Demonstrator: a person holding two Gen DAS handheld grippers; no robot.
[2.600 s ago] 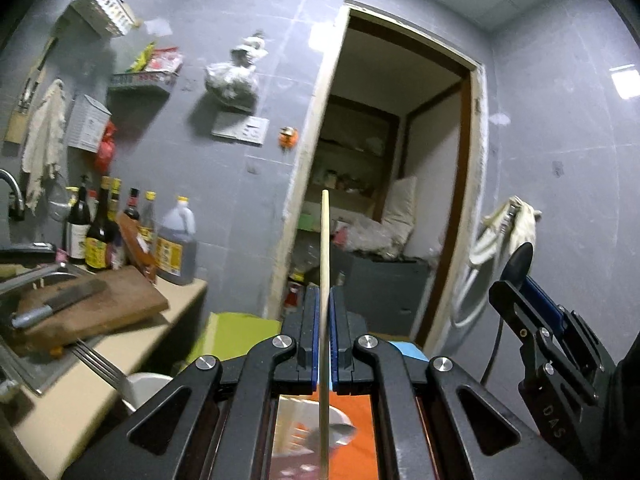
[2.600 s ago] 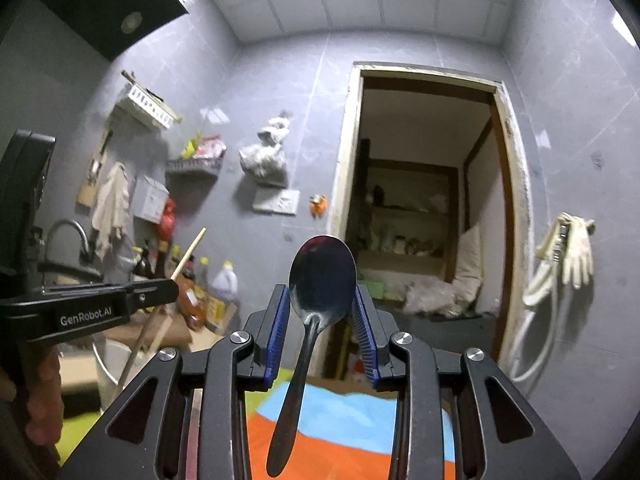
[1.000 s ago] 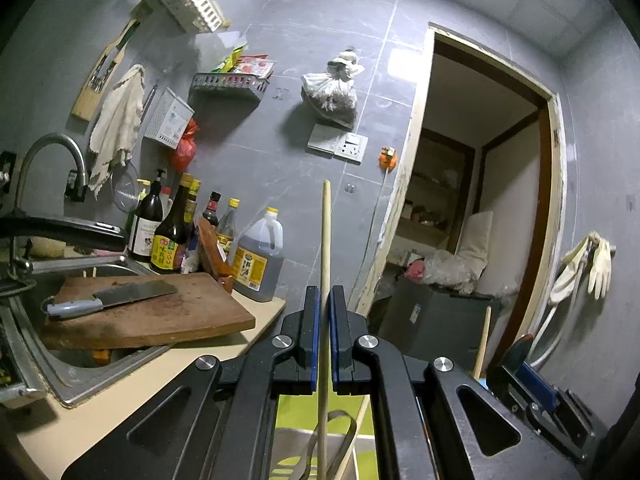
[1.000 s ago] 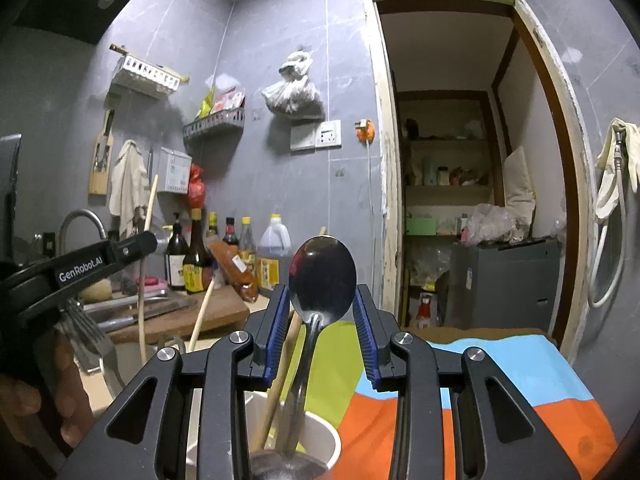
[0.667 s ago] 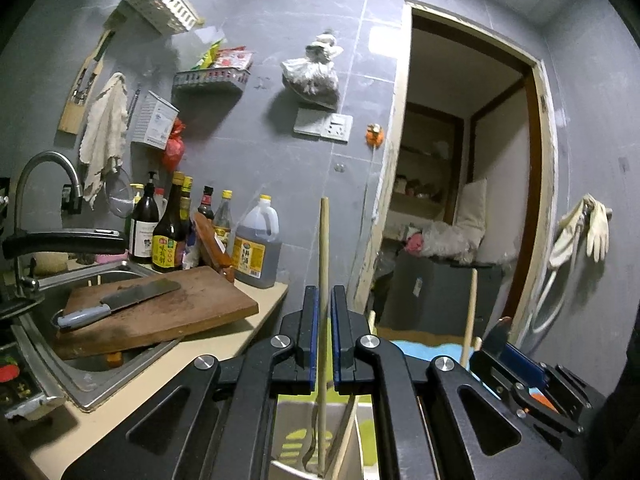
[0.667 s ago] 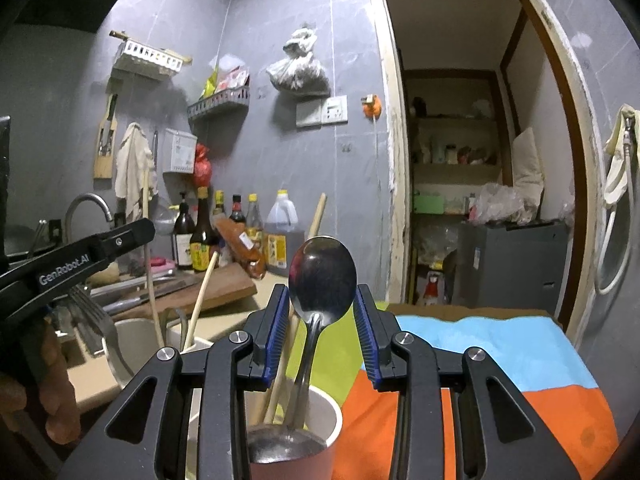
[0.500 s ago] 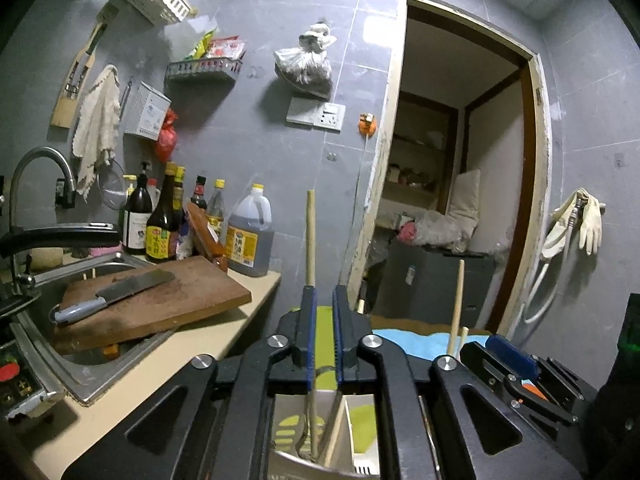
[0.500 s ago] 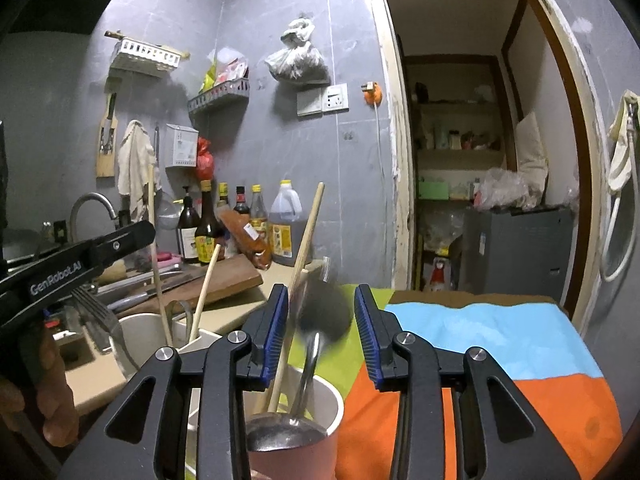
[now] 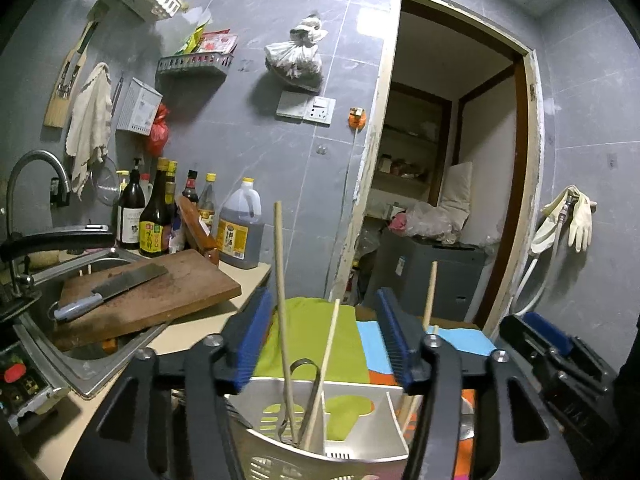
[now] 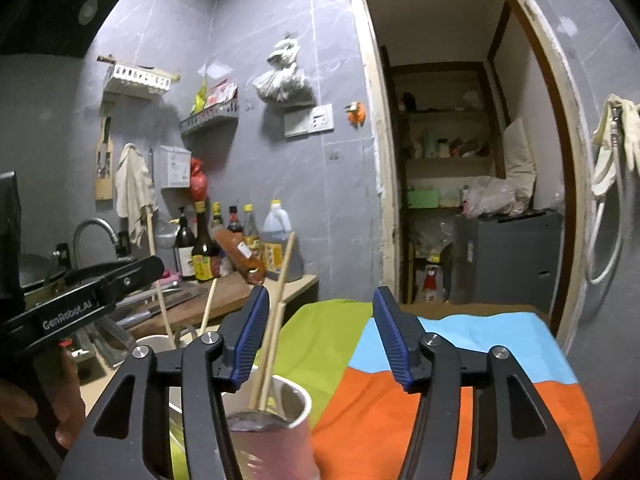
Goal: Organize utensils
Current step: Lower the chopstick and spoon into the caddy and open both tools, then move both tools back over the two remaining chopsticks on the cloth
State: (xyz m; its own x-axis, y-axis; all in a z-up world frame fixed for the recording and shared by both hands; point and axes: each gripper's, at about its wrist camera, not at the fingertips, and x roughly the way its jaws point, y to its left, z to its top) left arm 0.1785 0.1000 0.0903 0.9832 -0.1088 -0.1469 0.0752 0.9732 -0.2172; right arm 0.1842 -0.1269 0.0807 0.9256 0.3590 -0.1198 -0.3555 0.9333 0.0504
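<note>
Far to my left, the sink carries a wooden cutting board across its rim, and a cleaver lies flat on that board. Behind it, bottles stand in a row against the grey tiled wall.

My left gripper hangs over a pale slotted utensil caddy. Its jaws have just been opening and now stand well apart, pressing on nothing. One wooden chopstick stands in the caddy's left compartment, leaning close to my left pad; I cannot tell whether it touches. A second chopstick leans across the same compartment, beside a bent metal loop whose nature I cannot make out. Past my right pad another chopstick rises from further right.

My right gripper has also just been opening, and its jaws stand wide with nothing between the pads. Below them sits a pink-sided cup, white inside, with two chopsticks leaning out of it past my left pad. A dark rounded metal shape lies low in the cup; it is too blurred to name surely. The cup stands on a cloth of green, blue and orange. At the right-wrist view's left edge, a hand holds my other gripper, with more chopsticks rising behind it.
</note>
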